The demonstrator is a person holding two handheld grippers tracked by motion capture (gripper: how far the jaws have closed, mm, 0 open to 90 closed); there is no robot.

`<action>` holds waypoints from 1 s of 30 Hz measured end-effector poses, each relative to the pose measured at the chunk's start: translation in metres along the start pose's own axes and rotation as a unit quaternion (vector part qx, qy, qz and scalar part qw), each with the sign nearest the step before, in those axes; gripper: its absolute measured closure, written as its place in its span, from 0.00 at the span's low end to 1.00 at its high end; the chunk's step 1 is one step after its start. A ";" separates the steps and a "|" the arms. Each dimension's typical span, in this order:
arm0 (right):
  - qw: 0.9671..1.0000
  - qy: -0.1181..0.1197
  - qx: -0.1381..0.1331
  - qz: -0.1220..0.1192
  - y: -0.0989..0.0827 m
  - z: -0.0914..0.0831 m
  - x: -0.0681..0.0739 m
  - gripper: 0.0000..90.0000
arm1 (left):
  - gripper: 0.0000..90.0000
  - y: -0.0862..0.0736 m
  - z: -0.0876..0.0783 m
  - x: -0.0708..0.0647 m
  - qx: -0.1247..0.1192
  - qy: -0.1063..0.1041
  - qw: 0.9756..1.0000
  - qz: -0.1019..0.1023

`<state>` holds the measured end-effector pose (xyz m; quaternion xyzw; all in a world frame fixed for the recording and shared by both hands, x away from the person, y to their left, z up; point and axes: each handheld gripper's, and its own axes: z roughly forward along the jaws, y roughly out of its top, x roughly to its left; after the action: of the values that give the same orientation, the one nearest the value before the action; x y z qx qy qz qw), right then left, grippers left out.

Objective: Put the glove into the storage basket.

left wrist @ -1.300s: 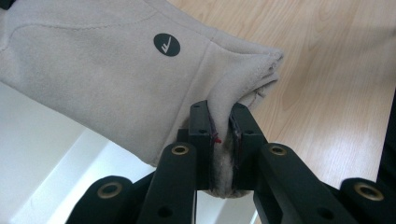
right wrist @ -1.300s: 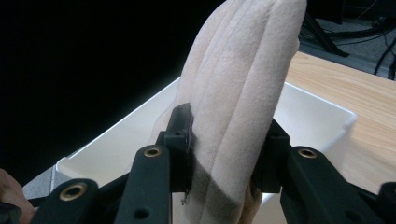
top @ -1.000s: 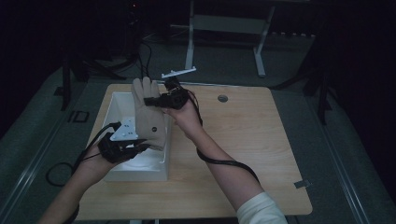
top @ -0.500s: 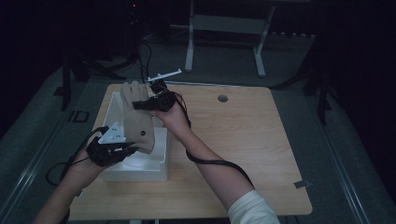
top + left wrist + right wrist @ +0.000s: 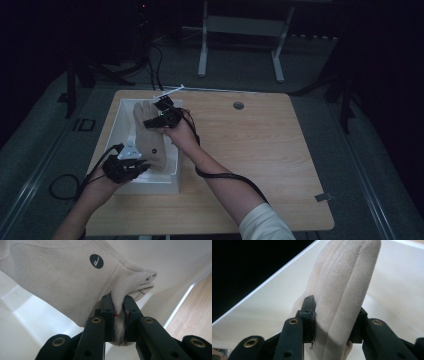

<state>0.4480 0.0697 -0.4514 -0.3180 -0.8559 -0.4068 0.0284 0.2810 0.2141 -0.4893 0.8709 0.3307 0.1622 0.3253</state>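
**Glove strung over the bin, risk at both pinches**

I start with the table [image 5: 280, 150], wood, with a white bin [image 5: 116, 131] sitting along its left edge. Stretched above that bin is the glove [image 5: 149, 140], beige suede, fingers toward the bin's far end and cuff toward its near end. It hangs between my two tools, and I cannot tell if any part touches the bin floor.

My right gripper [image 5: 159, 119] is clamped across the glove's fingers [image 5: 347, 285]; the jaws sit well spread on a thick bundle. My left gripper [image 5: 131, 167] is closed on a fold of the cuff [image 5: 140, 282], jaws nearly together with a thin ridge of material between them.

The biggest risk, I judge, is the cuff fold slipping out: the bite is narrow and near the edge, so pulling the hands apart could drag it free and the glove would swing from the right tool. Next, the soft finger bundle could squirm sideways under tension. Smallest: lowering unevenly could drape the cuff over the bin's near wall instead of inside.
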 end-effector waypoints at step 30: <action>0.997 -0.011 0.046 -0.063 0.003 -0.016 -0.004 0.23 | 0.58 0.003 0.003 -0.001 -0.057 -0.021 0.995 -0.085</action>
<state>0.4498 0.0573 -0.4396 -0.2664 -0.8924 -0.3641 0.0086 0.2828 0.2101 -0.4895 0.8230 0.3866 0.1346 0.3938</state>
